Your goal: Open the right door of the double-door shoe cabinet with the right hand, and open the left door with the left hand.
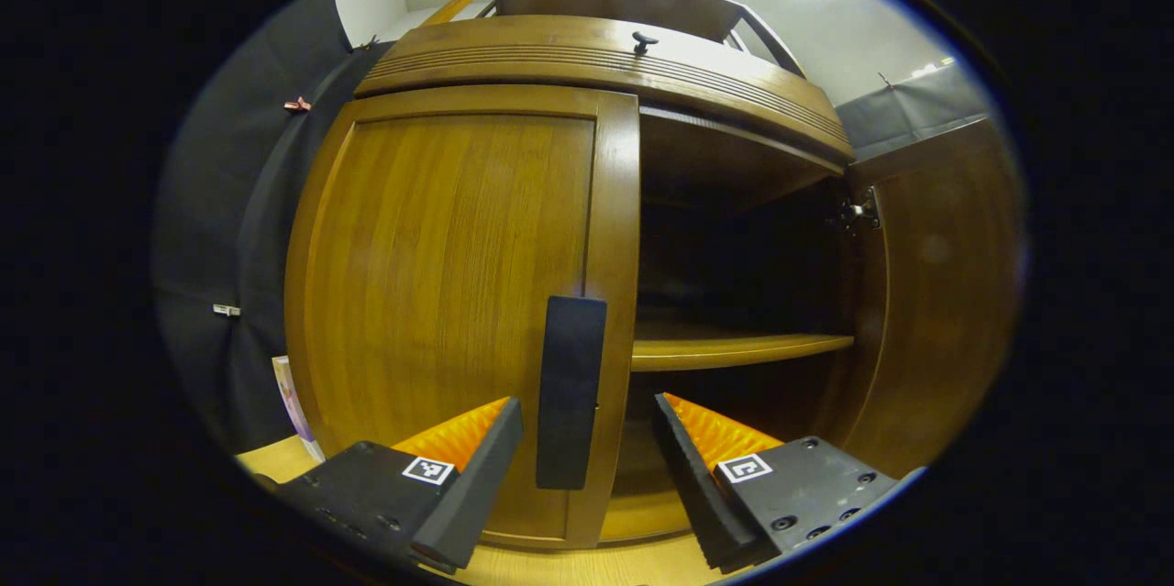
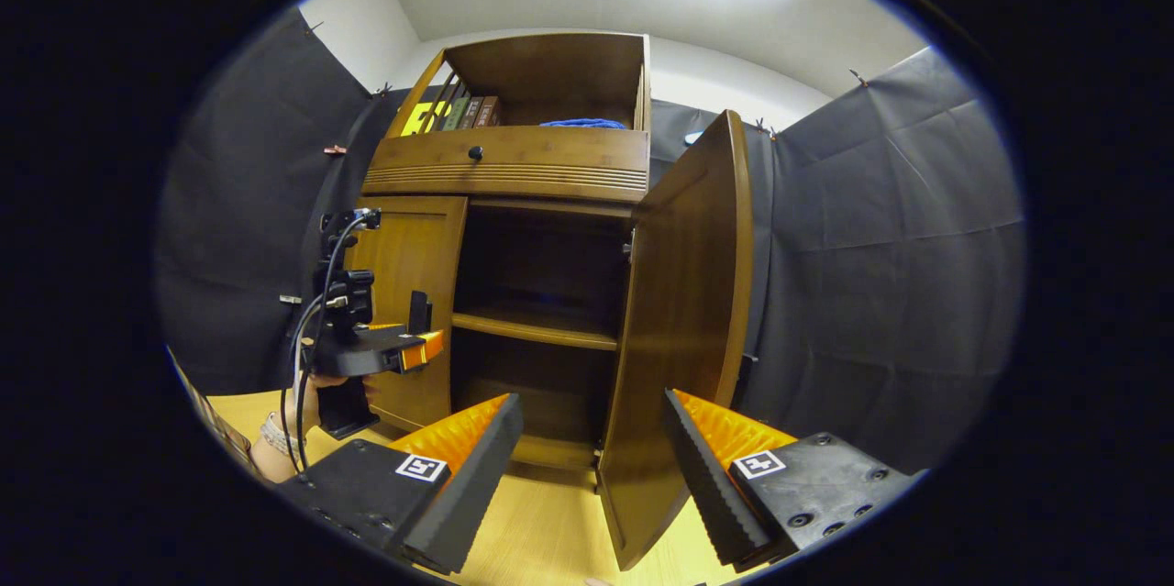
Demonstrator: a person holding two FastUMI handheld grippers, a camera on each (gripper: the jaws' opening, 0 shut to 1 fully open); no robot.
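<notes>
The shoe cabinet (image 2: pixel 514 293) is standing at the centre of the right gripper view, and its right door (image 2: pixel 683 329) is hanging swung wide open, edge-on toward the camera, exposing the inner shelf (image 2: pixel 537 325). The left door (image 1: pixel 459 293) is sitting closed at the centre-left of the left gripper view, with its dark vertical handle (image 1: pixel 570 389) at the lower centre of the frame. The left tongs (image 1: pixel 587 448) are standing open, one finger on each side of the handle, and contact is not showing. The step in hand appears to be the left door: the operator should be advancing until the handle lies deep between the fingers, closing squarely on it, then pulling along the door's arc about its left-side hinge rather than straight back. In the right gripper view, the left tongs (image 2: pixel 417 349) are being held level at the middle left, pointing at the door, with a hand (image 2: pixel 316 403) gripping from below and cables trailing down. The right tongs (image 2: pixel 592 448) are standing open and empty at the lower centre, just beside the open door's edge, above the floor (image 2: pixel 550 531).
</notes>
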